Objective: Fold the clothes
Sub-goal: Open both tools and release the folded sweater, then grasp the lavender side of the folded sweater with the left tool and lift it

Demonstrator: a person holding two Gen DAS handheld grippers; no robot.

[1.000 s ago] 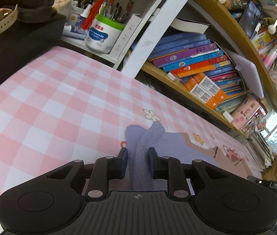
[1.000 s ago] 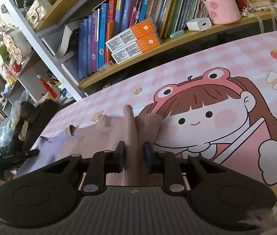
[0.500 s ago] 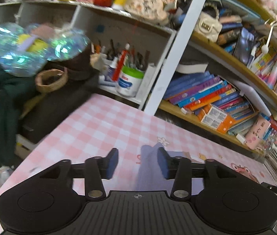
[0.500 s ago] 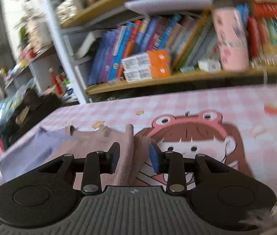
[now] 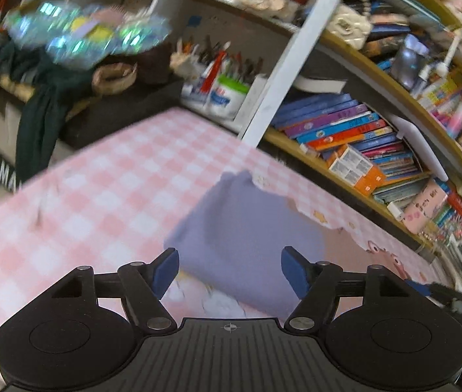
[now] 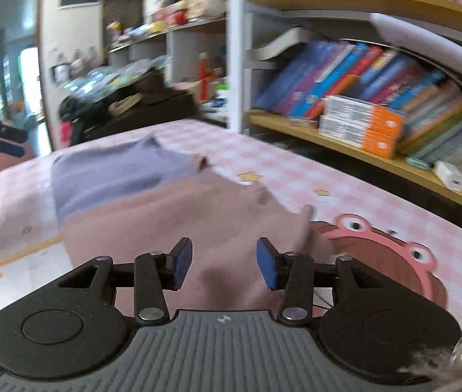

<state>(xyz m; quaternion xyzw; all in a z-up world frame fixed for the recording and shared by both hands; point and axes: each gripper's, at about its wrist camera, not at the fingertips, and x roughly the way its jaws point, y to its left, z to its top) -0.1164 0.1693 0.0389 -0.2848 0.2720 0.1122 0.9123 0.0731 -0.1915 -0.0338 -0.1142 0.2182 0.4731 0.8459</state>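
Right wrist view shows the right gripper [image 6: 224, 263] gaping empty over the garment [image 6: 172, 215] at lower centre – left gripper [image 5: 229, 272] likewise wide – so a careless graze could rumple its flat layers.

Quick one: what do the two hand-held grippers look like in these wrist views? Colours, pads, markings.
Both look alike. The left hand-held gripper has a black body with round discs either side, a ribbed grey centre plate with a small crosshair mark, silver pivot screws on black linkage arms, and blue pads. The right hand-held gripper matches, with blue pads. No cables or sleeves visible.
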